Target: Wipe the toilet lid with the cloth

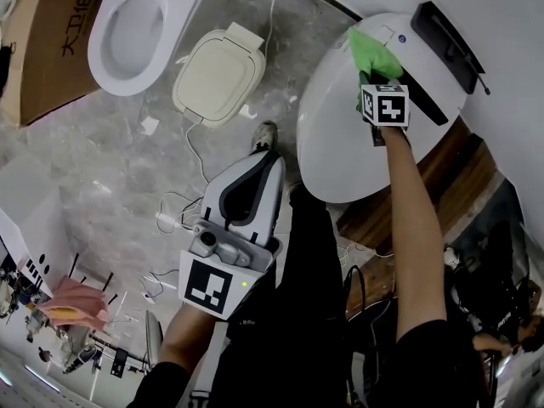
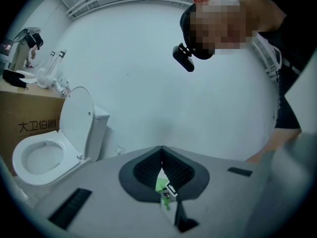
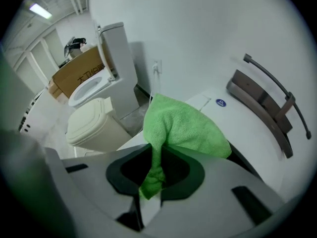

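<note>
Cloth (image 3: 184,127) between jaws of right gripper (image 3: 153,150), over toilet lid (image 1: 340,147)

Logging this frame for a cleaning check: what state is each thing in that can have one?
right tool, shut on the green cloth
green cloth, bunched, at the rear of the toilet lid
toilet lid, closed
left tool, shut, empty, away from the lid
far toilet, lid raised, seat down
beige seat unit, closed, lying on the floor
</note>
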Demonstrator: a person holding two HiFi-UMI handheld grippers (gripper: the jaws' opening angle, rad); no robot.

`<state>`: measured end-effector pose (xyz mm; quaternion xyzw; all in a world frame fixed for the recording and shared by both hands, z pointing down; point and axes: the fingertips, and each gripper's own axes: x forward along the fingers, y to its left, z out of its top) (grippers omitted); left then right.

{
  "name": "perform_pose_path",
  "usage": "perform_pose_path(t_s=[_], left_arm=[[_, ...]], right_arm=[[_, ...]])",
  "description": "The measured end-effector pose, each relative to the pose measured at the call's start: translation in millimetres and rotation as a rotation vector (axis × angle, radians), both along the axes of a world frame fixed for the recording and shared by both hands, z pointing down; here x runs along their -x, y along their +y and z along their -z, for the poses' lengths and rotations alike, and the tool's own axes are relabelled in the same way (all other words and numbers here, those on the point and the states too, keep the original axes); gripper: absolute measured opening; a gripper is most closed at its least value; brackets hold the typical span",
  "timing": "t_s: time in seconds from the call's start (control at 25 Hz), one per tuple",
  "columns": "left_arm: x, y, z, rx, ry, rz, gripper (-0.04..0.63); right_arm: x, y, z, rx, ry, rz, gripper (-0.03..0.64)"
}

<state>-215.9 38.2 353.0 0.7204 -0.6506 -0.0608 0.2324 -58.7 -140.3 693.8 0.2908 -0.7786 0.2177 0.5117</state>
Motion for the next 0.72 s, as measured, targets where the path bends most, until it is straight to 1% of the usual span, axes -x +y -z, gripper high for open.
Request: perform_pose_path(t_s=[0.12,0.2,0.32,0.48,0.72], left_arm=[[-6,3,3,-0.007,-0.002,0.0,0.003],[-8,8,5,-0.01,-0.002,0.005,0.002],[-8,16,7,-0.01,-0.006,0.02,0.002],[-9,27,8,-0.014,-0.015,0.04,0.002],[-20,48,7,-0.013,-0.032,0.053,0.003]], right_arm=[[9,20,-4,-0.018,0.037,0.112,0.066],[11,35,-6,-0.025,0.044,0.159,0.065],[16,62,-11,-0.025,0.03,0.215,0.066],[20,98,-17,-0.017,0.035,0.285,0.065],[22,153,-26,-0.002,0.037,0.381,0.066]])
